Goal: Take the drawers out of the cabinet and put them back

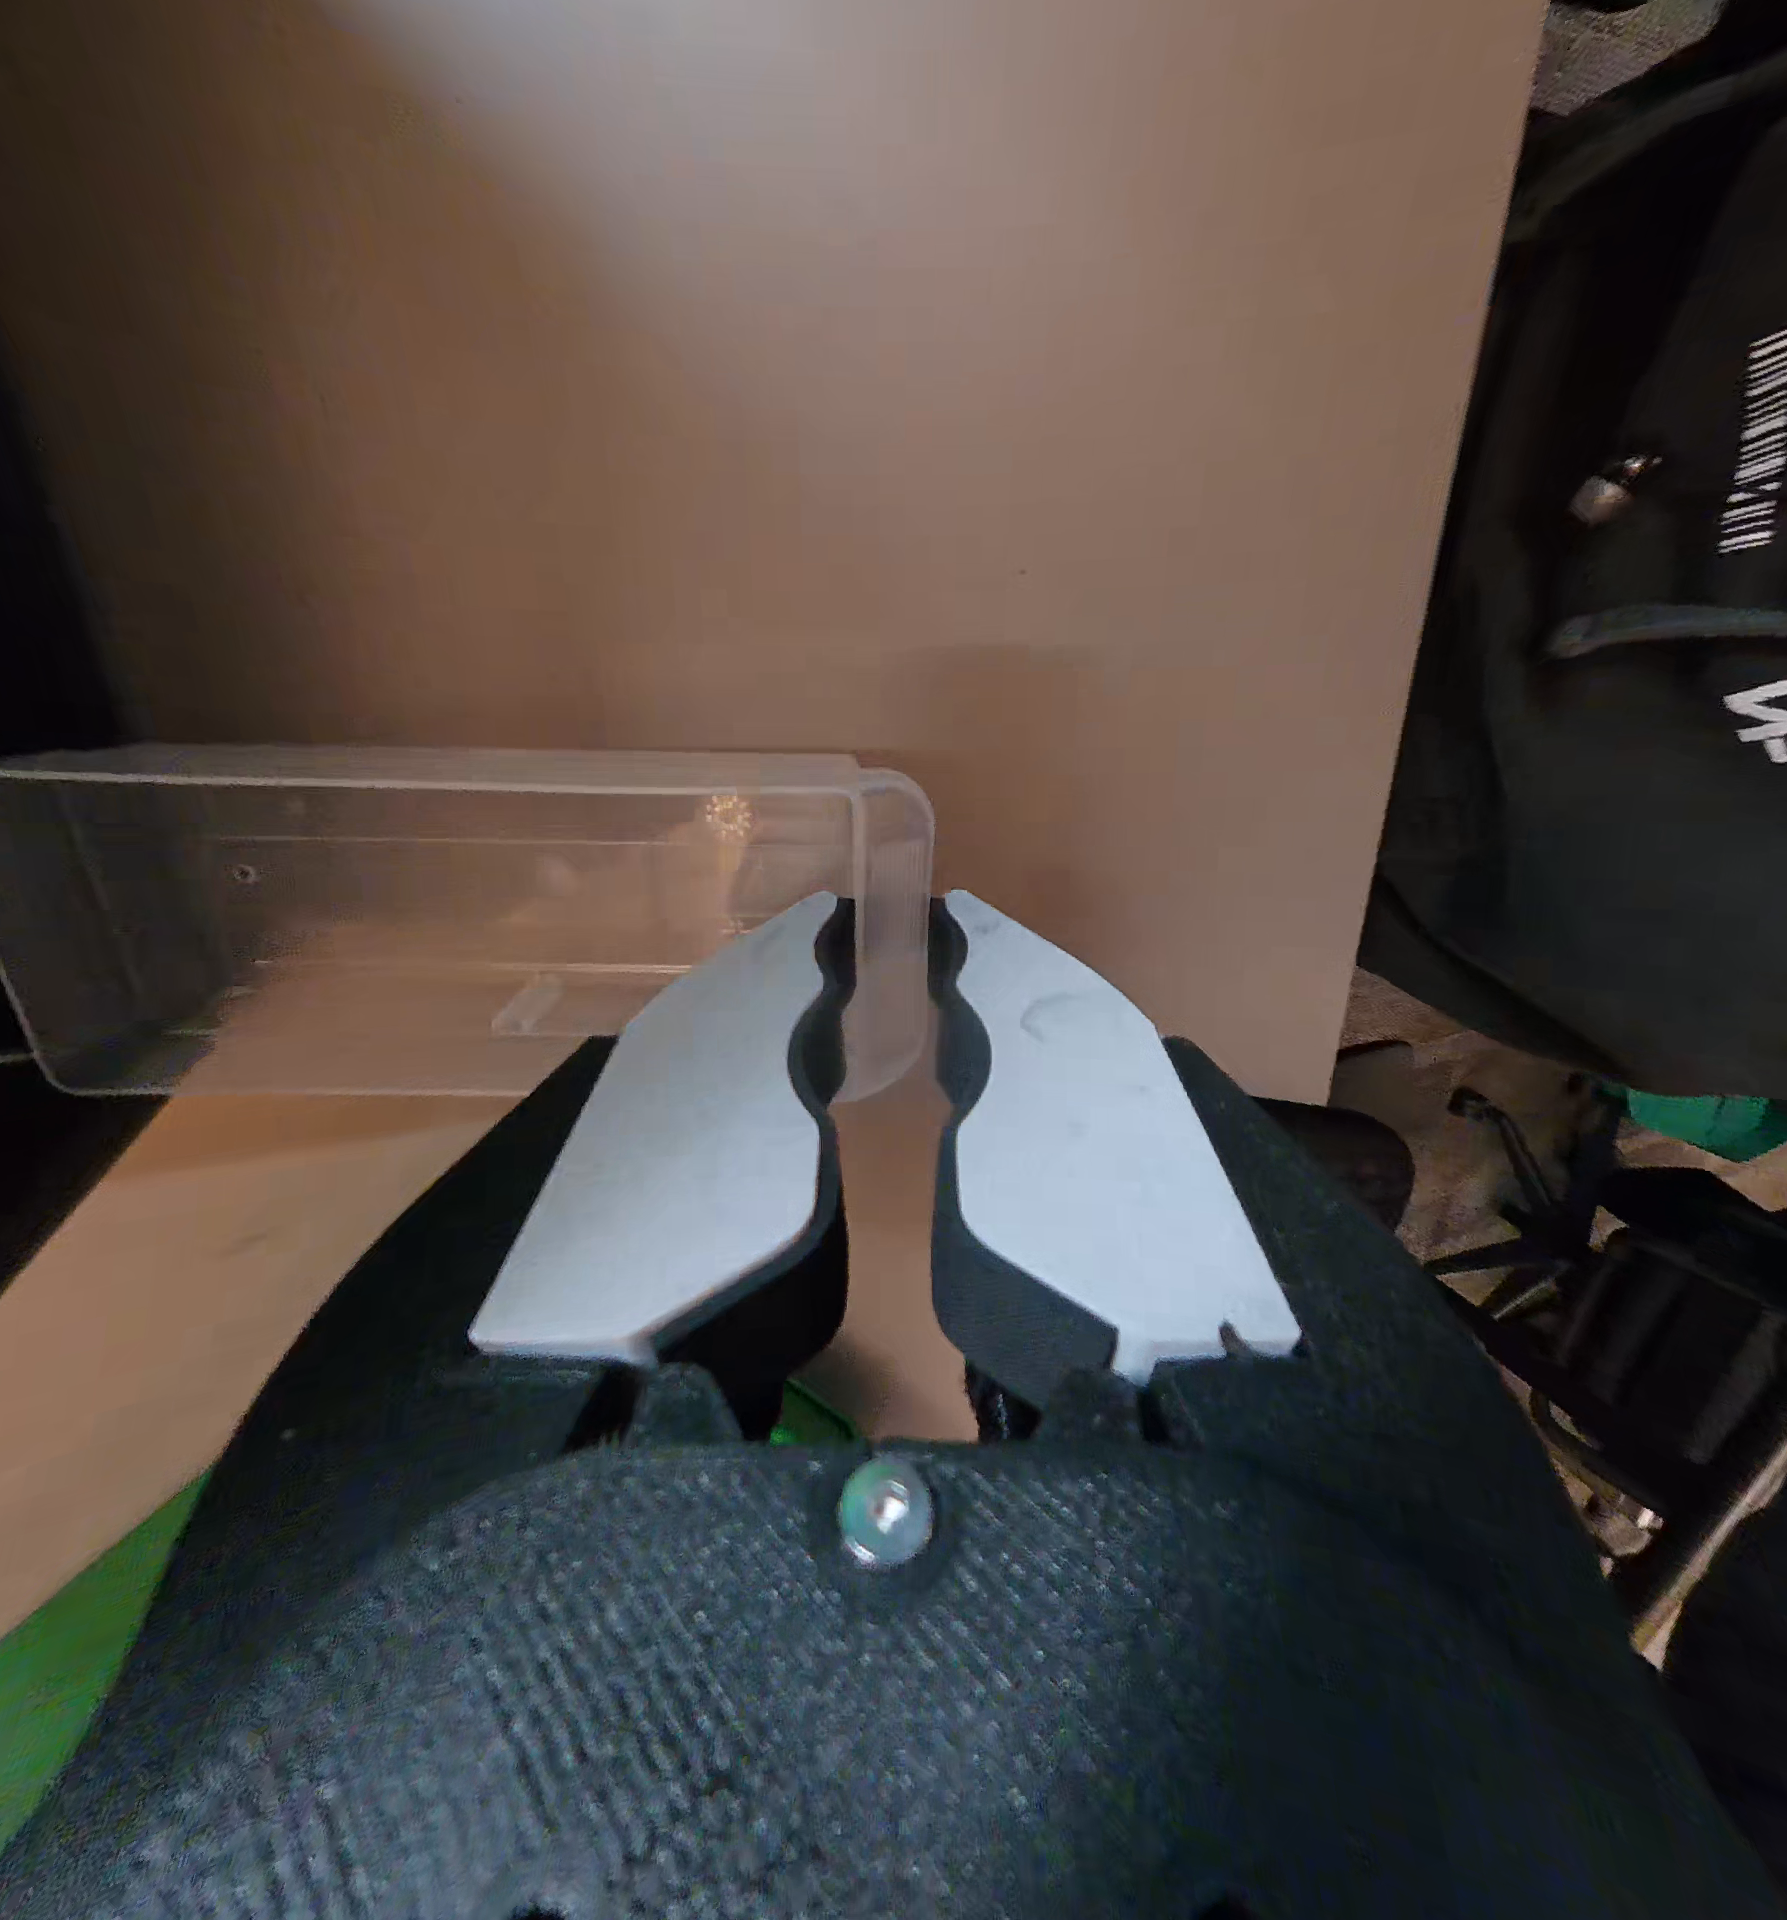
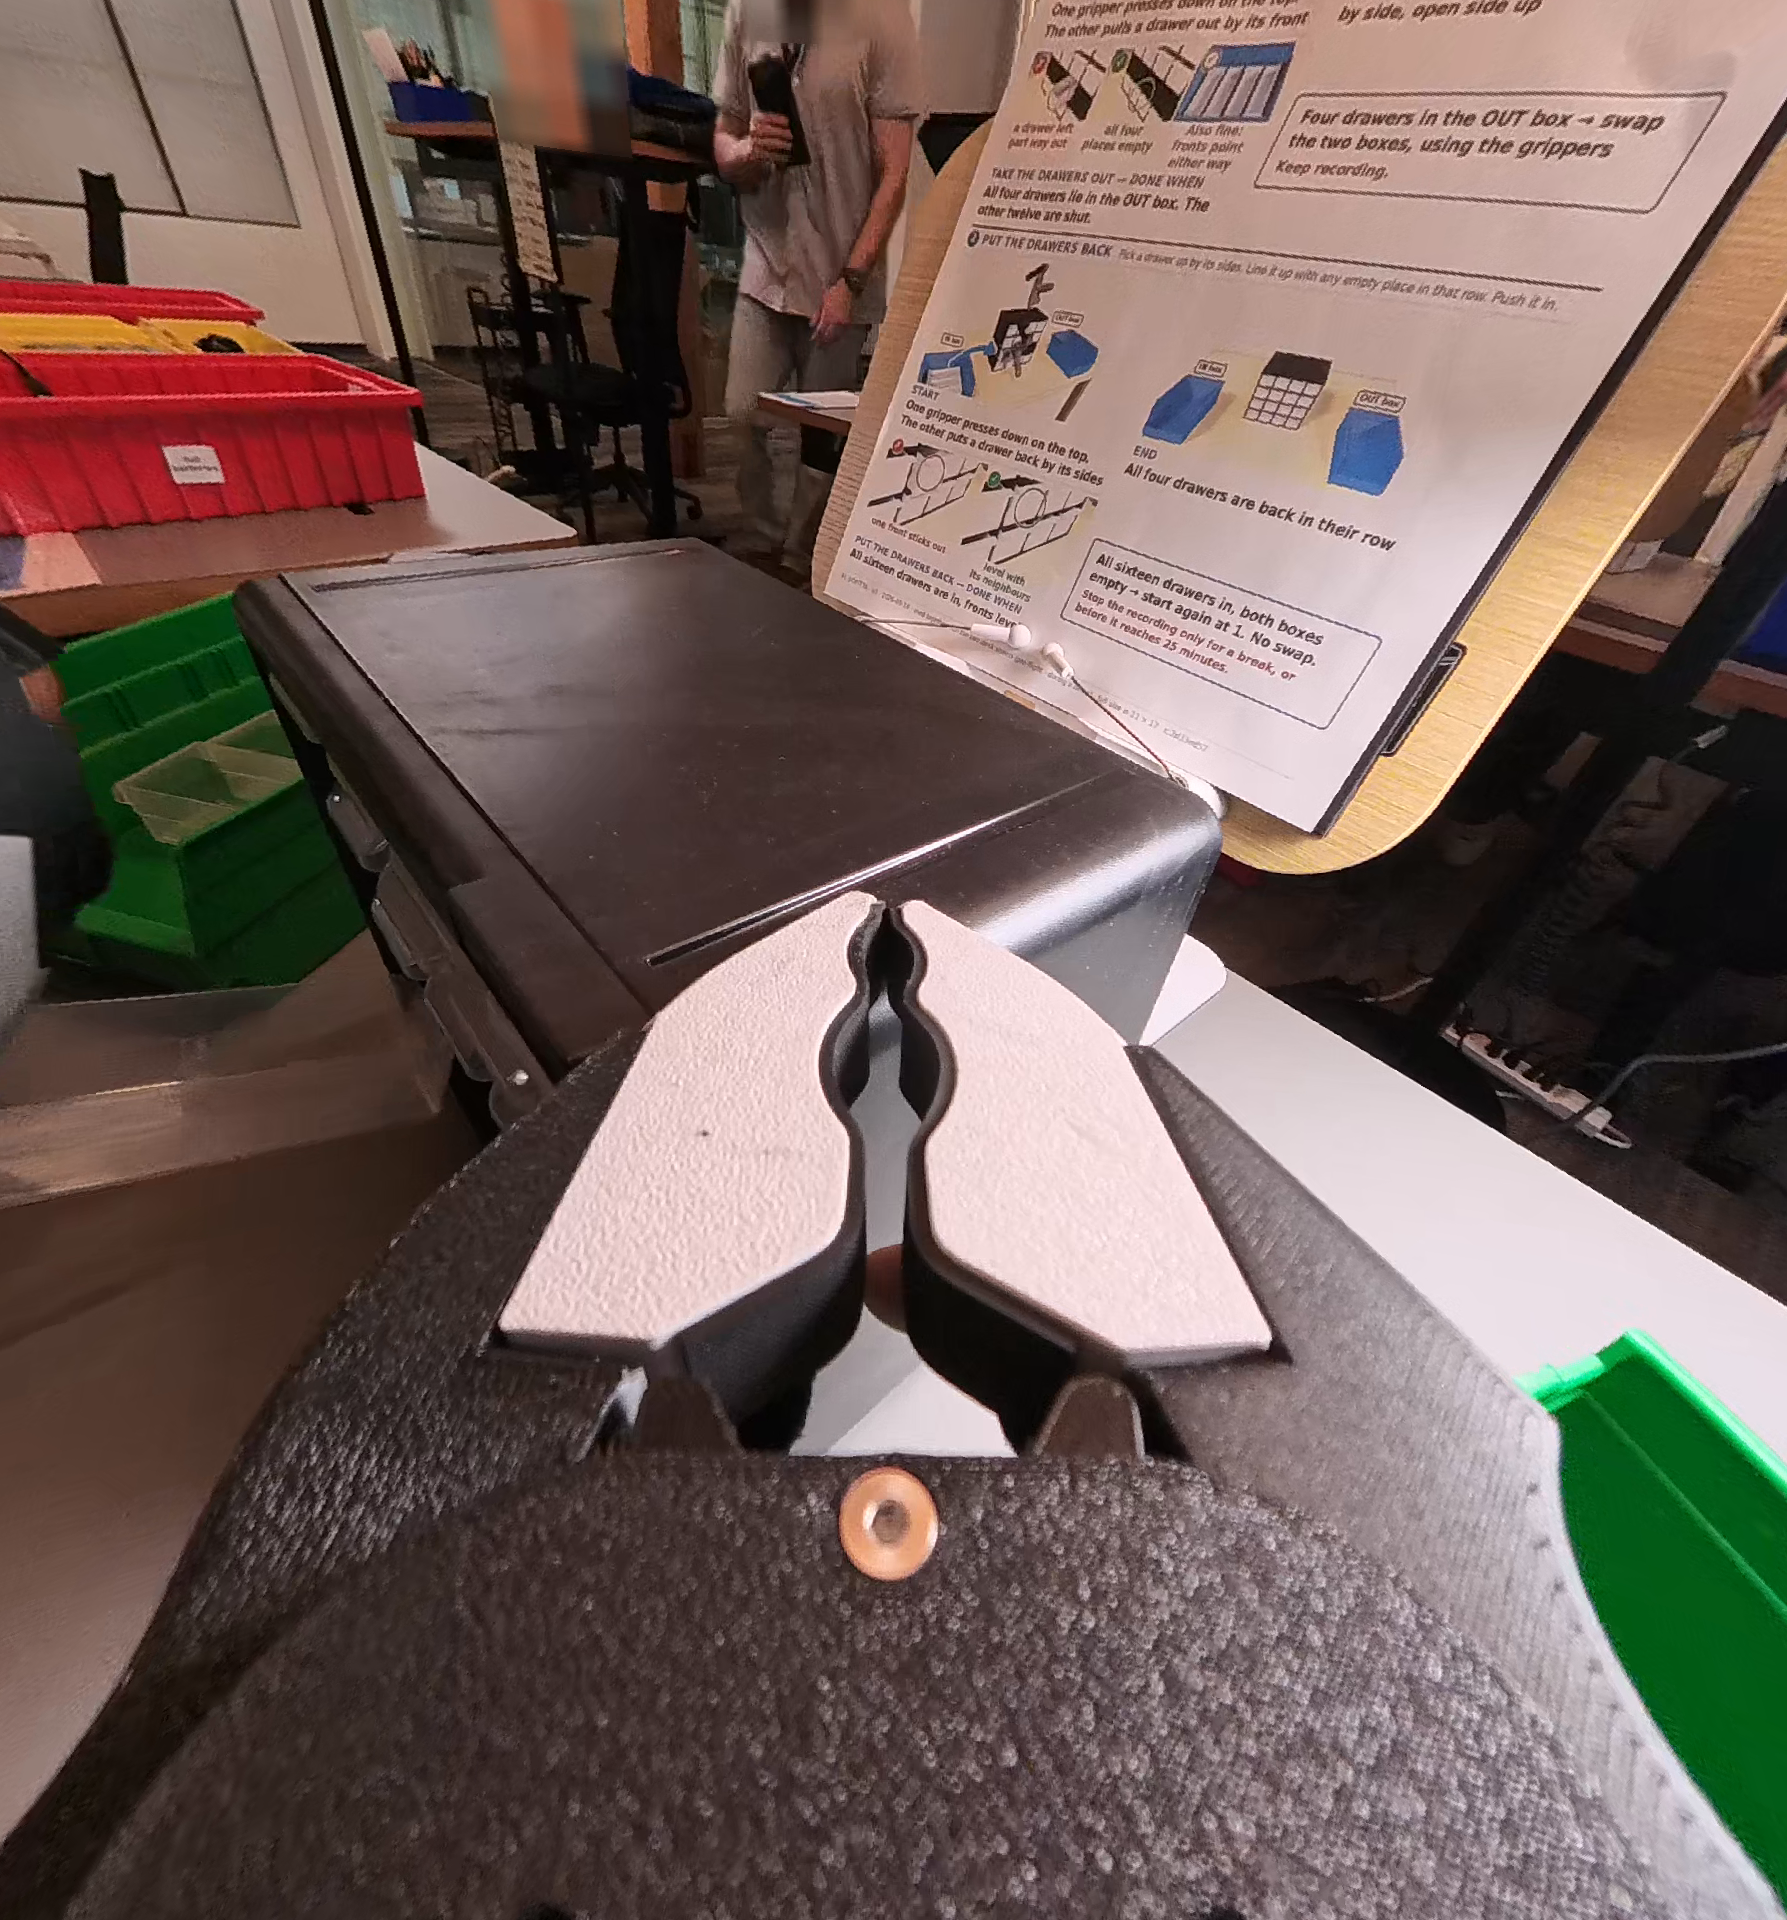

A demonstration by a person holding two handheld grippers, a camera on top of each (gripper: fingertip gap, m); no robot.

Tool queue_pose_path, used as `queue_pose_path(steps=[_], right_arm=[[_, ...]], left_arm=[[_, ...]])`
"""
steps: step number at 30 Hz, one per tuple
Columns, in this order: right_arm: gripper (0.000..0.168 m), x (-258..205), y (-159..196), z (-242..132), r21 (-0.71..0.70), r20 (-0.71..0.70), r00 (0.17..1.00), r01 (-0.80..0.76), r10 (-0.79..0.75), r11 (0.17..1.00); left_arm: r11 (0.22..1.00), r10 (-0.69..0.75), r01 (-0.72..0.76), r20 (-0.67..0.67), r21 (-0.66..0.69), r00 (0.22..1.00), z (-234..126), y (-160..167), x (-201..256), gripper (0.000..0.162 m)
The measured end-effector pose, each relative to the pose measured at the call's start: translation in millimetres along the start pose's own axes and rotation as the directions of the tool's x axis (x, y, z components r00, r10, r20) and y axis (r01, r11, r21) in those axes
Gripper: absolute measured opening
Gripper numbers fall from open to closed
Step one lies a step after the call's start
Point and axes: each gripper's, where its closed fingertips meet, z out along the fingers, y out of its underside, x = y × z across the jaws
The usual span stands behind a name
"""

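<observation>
Left gripper: the left gripper (image 1: 889, 914) pinches the curved front tab of a clear drawer (image 1: 369, 914) between its grey fingers (image 1: 702, 1122).
Drawer: clear plastic, out of the cabinet, stretching to the left of the gripper above a tan surface (image 1: 868, 416).
Right gripper: the right gripper (image 2: 887, 920) has its fingertips closed together with nothing between them, at the near top edge of the cabinet (image 2: 681, 748).
Cabinet: black, flat-topped, on a pale table (image 2: 1388, 1174).
Left side: a green bin (image 2: 203, 810) beside the cabinet holds more clear drawers (image 2: 193, 784).
Behind: a printed instruction sheet (image 2: 1284, 364) leans just past the cabinet; red bins (image 2: 162, 436) sit farther left.
Near right: another green bin (image 2: 1720, 1558).
</observation>
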Motion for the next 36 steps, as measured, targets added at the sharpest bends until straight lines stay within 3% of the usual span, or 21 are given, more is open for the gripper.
queue_pose_path(steps=[11,19,21,25,27,32,36], right_arm=[[0.0,0,0,0,0.004,-0.001,1.0,0.0,0.0,1.0],[0.0,0,0,0,0.009,-0.001,1.0,-0.005,0.005,1.0],[0.0,0,0,0,0.01,-0.001,1.0,-0.004,0.004,1.0],[0.0,0,0,0,0.012,-0.002,1.0,-0.004,0.004,1.0],[0.0,0,0,0,0.011,-0.007,1.0,0.0,0.001,1.0],[0.0,0,0,0,0.016,-0.002,1.0,-0.007,0.007,1.0],[0.0,0,0,0,0.02,-0.001,1.0,-0.012,0.012,1.0]], left_arm=[[0.997,0.028,-0.041,0.191,0.064,0.981,15,-6,-29,0.013],[0.977,0.01,-0.111,0.488,0.18,0.873,21,-2,-59,0.015],[0.969,-0.014,-0.135,0.592,0.208,0.806,16,-3,-73,0.017],[0.959,-0.032,-0.211,0.817,0.187,0.575,1,-5,-103,0.02],[0.951,-0.067,-0.239,0.887,0.196,0.458,-6,-7,-110,0.031],[0.919,-0.21,-0.282,0.946,0.277,0.247,-12,-3,-104,0.029],[0.868,-0.343,-0.314,0.921,0.385,0.183,-15,-4,-89,0.024]])
